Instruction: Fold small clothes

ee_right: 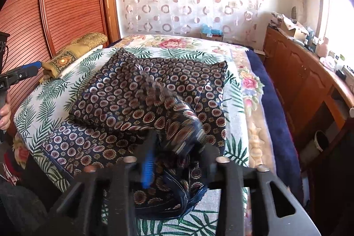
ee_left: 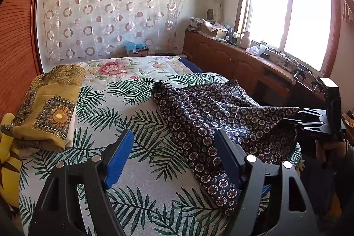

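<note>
Left hand-held gripper (ee_left: 174, 158) hovers with its blue-padded jaws spread wide and nothing between them, poised over the near edge of the bed (ee_left: 141, 107), whose cover is white with green palm leaves. Its right finger stands just at the near corner of the dark navy garment printed with round maroon-and-white medallions (ee_left: 199, 125), though contact cannot be made out.

Right hand-held gripper (ee_right: 174, 160) has its jaws partly apart, with a bunched, blurred fold of that same garment (ee_right: 141, 90) lying between them; whether the pads press on the cloth cannot be told. From this view the garment is spread over the middle of the bed (ee_right: 55, 92), partly doubled over itself.

Toward the wooden slatted wall from the garment lies a folded mustard-yellow cloth with a sunflower motif (ee_left: 46, 107), resting on the bed's edge. Beyond the bed's far end, against the sheer ring-patterned curtain (ee_left: 110, 10), sits a small cardboard box holding something blue (ee_left: 136, 48). On the wooden cabinet surface (ee_left: 239, 54) under the window, an open cardboard box (ee_left: 213, 29) stands among bottles and small clutter.
</note>
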Tool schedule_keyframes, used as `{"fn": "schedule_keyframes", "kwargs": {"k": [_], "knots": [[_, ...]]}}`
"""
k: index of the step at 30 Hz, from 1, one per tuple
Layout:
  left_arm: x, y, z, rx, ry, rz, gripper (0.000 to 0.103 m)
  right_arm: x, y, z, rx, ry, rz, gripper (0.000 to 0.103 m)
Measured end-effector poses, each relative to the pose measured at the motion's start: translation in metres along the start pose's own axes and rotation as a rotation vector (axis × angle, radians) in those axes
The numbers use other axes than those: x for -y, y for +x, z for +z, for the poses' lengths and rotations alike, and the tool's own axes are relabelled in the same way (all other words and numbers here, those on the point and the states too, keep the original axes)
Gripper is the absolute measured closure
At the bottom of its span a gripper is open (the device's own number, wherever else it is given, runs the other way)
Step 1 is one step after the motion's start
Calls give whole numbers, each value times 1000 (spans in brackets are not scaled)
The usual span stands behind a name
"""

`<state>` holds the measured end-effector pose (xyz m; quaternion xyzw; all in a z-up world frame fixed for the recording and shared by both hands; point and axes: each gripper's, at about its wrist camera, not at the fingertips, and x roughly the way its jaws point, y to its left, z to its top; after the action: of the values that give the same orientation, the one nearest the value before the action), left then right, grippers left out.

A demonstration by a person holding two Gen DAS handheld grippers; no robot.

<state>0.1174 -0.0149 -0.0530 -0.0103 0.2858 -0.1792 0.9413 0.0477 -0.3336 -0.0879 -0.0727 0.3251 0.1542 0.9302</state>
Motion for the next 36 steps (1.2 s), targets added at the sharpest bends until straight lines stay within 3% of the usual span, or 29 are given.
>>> {"fn": "schedule_keyframes", "kwargs": {"k": [5, 10, 27, 36], "knots": [[-2, 0, 0, 4, -14, 5, 27, -8, -16, 4, 44, -23, -8, 56], [-2, -1, -1, 12, -25, 9, 27, -26, -20, 12, 76, -59, 41, 52], [-16, -4, -8, 10, -47, 23, 27, -130, 90, 39, -44, -205, 272, 52], [-19, -4, -10, 7, -59, 21, 27, -148, 131, 44, -138, -235, 276, 52]]}}
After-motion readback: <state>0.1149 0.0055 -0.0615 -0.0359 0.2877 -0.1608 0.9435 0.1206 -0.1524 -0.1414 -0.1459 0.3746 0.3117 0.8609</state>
